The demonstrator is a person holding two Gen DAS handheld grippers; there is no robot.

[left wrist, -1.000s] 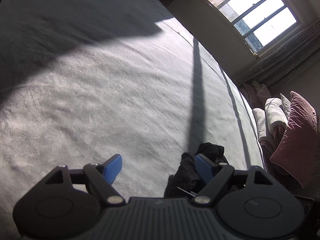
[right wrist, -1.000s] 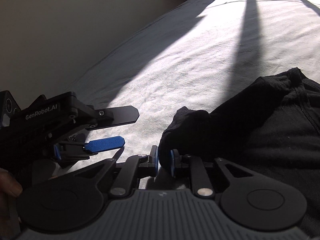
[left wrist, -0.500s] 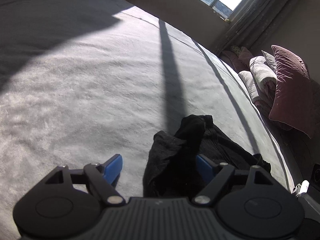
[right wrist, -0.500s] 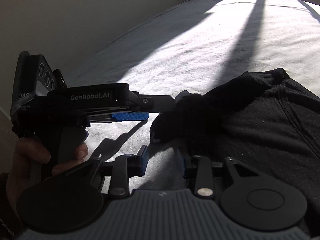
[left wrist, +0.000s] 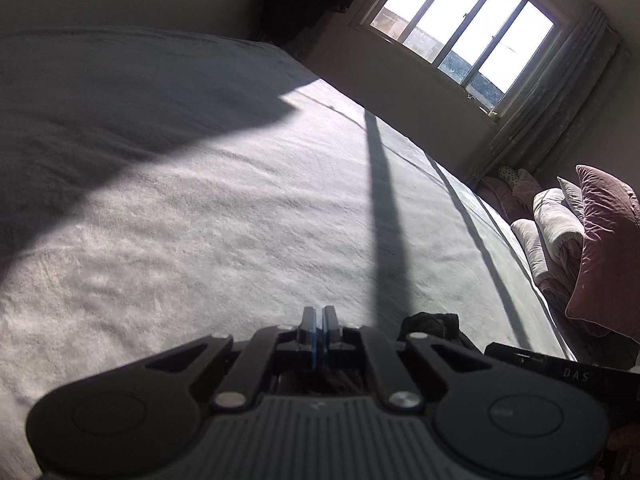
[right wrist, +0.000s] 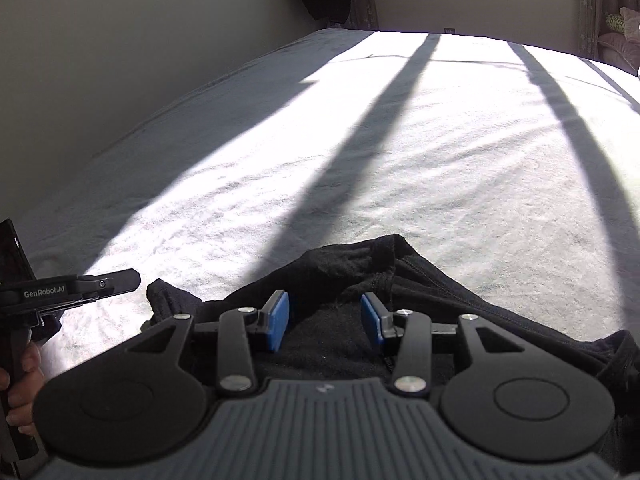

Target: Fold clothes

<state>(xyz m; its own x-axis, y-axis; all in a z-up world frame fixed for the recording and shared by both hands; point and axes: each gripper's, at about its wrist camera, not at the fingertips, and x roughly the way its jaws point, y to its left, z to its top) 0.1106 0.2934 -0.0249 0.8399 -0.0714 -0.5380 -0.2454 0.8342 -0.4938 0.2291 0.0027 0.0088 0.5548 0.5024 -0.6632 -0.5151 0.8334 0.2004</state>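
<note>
Through the left wrist camera I see the left tongs (left wrist: 319, 330) with their blue pads pressed flat together, having just snapped closed. Dark cloth shows right behind the pads, but I cannot tell whether a fold is caught in them. A small hump of the black garment (left wrist: 430, 322) pokes up just to the right of the tongs, lying on the pale bed (left wrist: 200, 220) at its near edge. Beyond the bed there is a bright window (left wrist: 460, 32), and pillows (left wrist: 600, 240) are stacked at the right.

Through the right wrist camera, the right tongs (right wrist: 325, 320) stand partly open and have just been opening. The garment lies spread below and between the pads, which do not press on it. Its collar edge points up the sunlit bed, crossed by long shadows. At the far left a hand (right wrist: 20, 384) grips the left tongs, near the garment's left corner.
</note>
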